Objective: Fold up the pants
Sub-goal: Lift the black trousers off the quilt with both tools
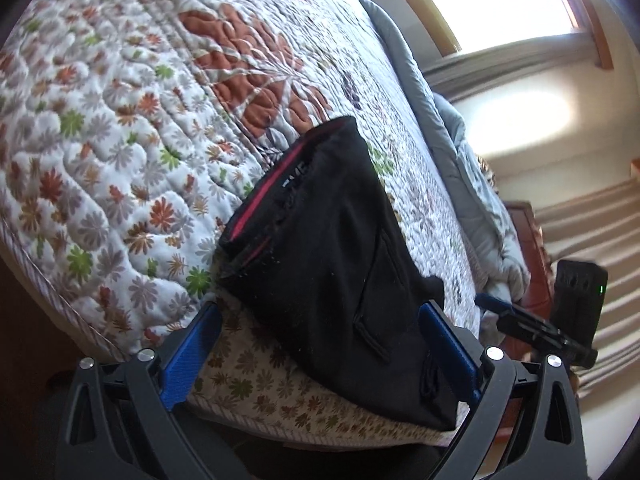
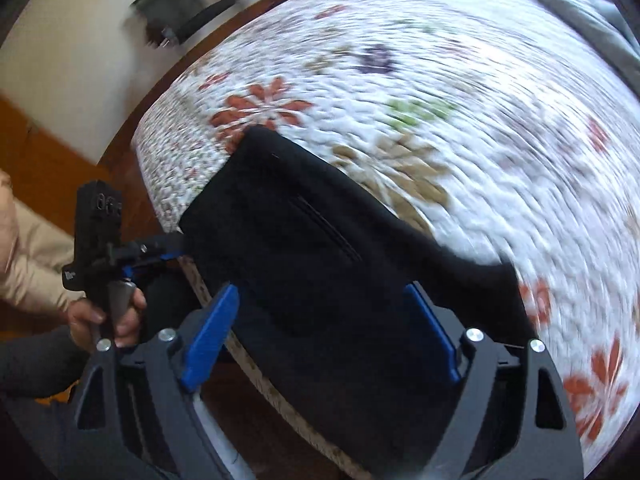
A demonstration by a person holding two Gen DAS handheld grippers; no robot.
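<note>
Right gripper (image 2: 320,336): jaws apart, nothing clamped, above the pants' (image 2: 320,248) near edge.
Left gripper (image 1: 320,356): jaws apart, straddling the pants (image 1: 340,248) without pressing; apparently released.
Pants: folded black bundle, red waistband strip, on quilt (image 1: 120,120) edge just ahead of both grippers.

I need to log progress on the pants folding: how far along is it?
Mostly done: the black pants lie as a compact folded bundle on the floral quilt, near its edge. In hand: nothing; the left gripper and right gripper both stand open. Left: at most a final tidy.
</note>
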